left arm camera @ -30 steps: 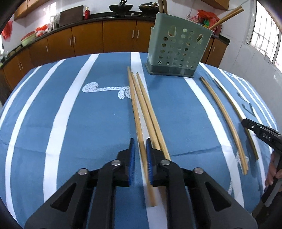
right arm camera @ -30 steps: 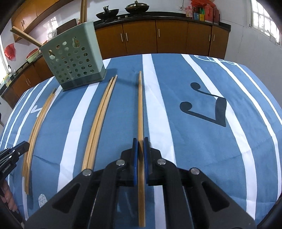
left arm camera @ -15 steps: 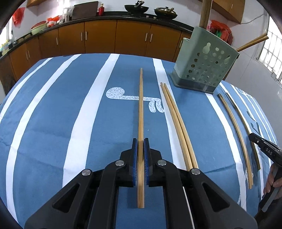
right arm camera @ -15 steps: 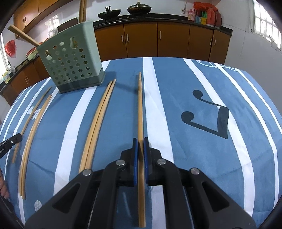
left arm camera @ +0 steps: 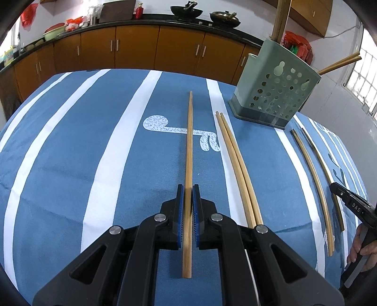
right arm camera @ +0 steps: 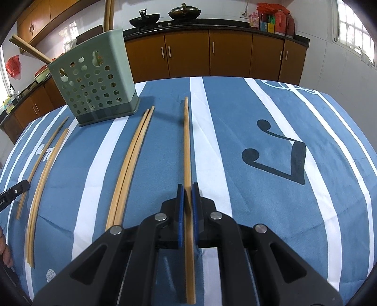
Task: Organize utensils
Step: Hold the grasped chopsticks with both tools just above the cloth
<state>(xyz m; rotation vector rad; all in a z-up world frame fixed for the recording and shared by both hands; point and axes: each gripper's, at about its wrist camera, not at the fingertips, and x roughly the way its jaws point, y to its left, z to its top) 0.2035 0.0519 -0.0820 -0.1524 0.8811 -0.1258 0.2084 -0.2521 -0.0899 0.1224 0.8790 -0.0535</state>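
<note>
Chopsticks are pinched one apiece by the left gripper and right gripper, above the tablecloth. Off-centre grips risk pivoting, causing misses at the holder.

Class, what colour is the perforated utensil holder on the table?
Pale green utensil holder, darker at its base; clearest in the right wrist view.

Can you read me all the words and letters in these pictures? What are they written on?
"DAS": on the black right claw, in the left wrist view.
White letters on the black left claw, at the picture's edge: too cut off to read.
Labels on the colourful boxes on the dark kitchen counter: too small.
</note>
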